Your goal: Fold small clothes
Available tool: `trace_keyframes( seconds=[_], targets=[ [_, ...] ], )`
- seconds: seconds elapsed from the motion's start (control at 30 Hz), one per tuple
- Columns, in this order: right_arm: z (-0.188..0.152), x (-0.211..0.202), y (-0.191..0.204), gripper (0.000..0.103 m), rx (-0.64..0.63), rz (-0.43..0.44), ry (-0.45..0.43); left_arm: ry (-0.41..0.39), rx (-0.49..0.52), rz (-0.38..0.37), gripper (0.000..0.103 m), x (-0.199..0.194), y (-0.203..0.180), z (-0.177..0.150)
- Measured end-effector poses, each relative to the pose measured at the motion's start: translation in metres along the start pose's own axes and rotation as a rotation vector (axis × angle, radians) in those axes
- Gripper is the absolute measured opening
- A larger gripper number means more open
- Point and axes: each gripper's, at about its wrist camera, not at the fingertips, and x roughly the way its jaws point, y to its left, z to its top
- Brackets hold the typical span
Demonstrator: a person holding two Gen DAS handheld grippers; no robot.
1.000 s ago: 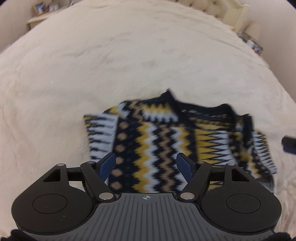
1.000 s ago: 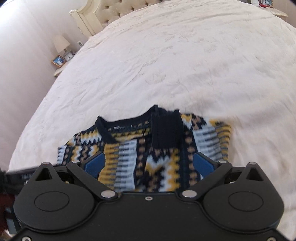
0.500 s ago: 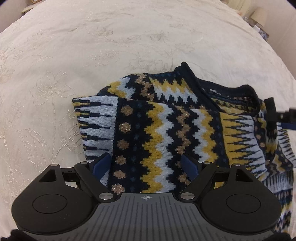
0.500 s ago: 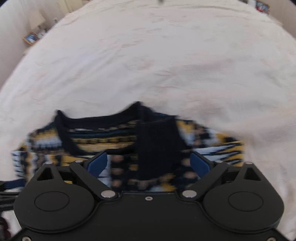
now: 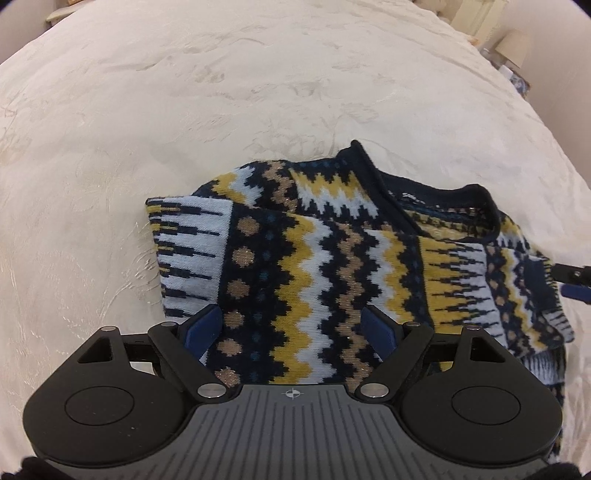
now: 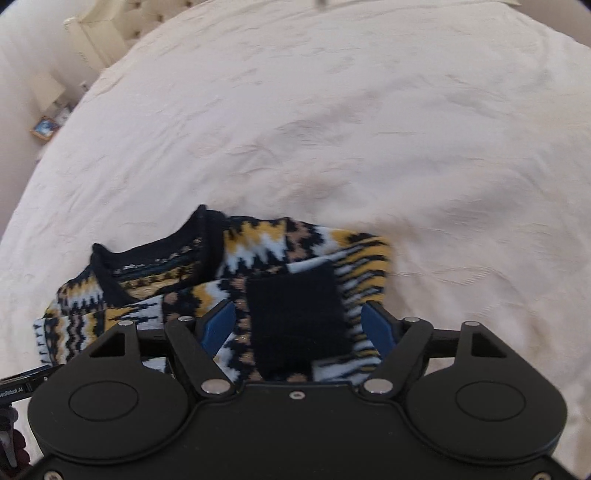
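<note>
Sweaters: one patterned knit sweater, zigzags and dots in navy, mustard, tan and pale blue, lying partly folded on the bed; it fills the lower middle of the left wrist view and the lower left to centre of the right wrist view.
Neckline: one dark navy rolled collar, upper right part of the garment in the left wrist view.
Cuffs: one plain navy ribbed cuff of a sleeve folded over the body, in the lower centre of the right wrist view.
Bedspread: one cream embroidered bedspread under everything, covering the upper half of both views.
Left gripper: lower centre of its view, jaws well apart over the zigzag body panel; they have been opening within the last second; two blue pads stand either side of the knit, not pressing on it.
Right gripper: lower centre of its view, jaws wide but just been closing; the navy cuff and sleeve lie between the two blue pads, with a gap on each side, so nothing is clamped.
Headboards: one tufted cream headboard, upper left of the right wrist view.
Picture frames: one small frame at the left edge.
Lamps: one pale lampshade, upper right of the left wrist view.
</note>
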Motion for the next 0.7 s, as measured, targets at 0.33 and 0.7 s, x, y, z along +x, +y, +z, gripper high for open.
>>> trace_keyframes(
  seconds=[0.33, 0.7],
  targets=[
    [0.005, 0.036, 0.001, 0.033, -0.065, 0.019, 0.074, -0.035, -0.013, -0.006, 0.081, -0.019, 0.006, 0.0],
    [0.012, -0.022, 0.007, 0.019, -0.095, -0.007, -0.037, -0.053, 0.016, -0.029, 0.081, -0.016, -0.005, 0.008]
  ],
)
